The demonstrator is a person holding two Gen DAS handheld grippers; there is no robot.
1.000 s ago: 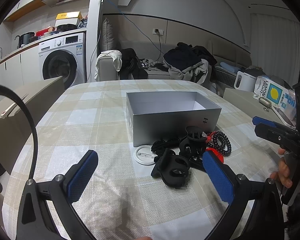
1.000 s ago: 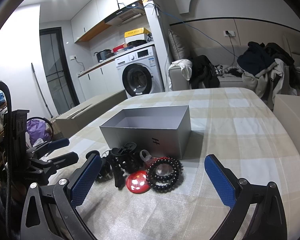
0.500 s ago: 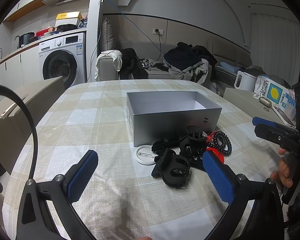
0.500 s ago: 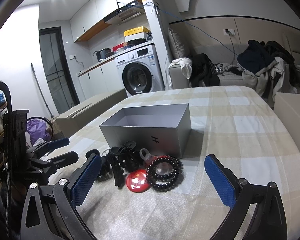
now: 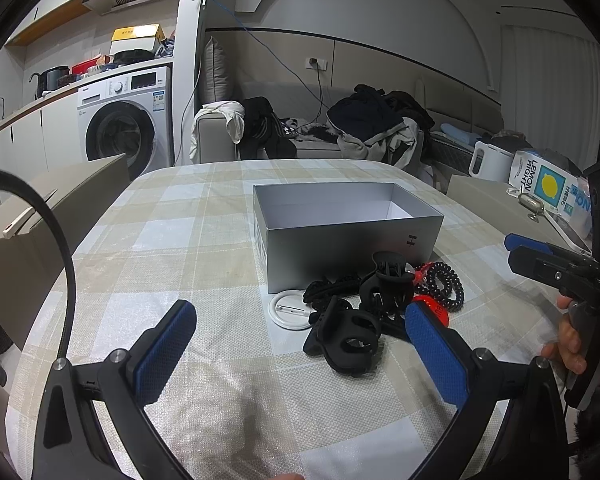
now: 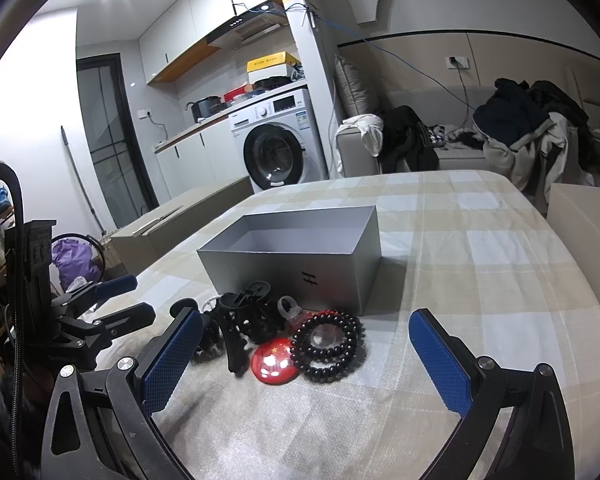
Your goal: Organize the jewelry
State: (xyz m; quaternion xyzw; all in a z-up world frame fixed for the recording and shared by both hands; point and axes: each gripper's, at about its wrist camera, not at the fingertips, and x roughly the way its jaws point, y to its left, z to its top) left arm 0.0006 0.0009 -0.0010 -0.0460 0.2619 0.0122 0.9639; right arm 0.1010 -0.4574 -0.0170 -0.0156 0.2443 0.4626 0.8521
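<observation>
Nothing sorted yet by the look of it: grey box (image 5: 352, 236) standing bare inside on the counter (image 5: 180, 240), with hair clips (image 5: 350, 334), bead bracelet (image 6: 327, 345), red badge (image 6: 274, 364) and white ring (image 5: 290, 311) heaped just in front of it. Left gripper (image 5: 300, 354) and right gripper (image 6: 306, 358) both hovering with jaws spread wide, holding and touching nothing. Next, probably: dropping onto one piece at the pile's edge and pinching it free of its neighbours before lifting it over the box rim.

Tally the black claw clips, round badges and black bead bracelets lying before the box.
Black claw clips: 2
Round badges, white badge and red badge: 2
Black bead bracelet: 1
Total: 5; other tangled black pieces unclear.
</observation>
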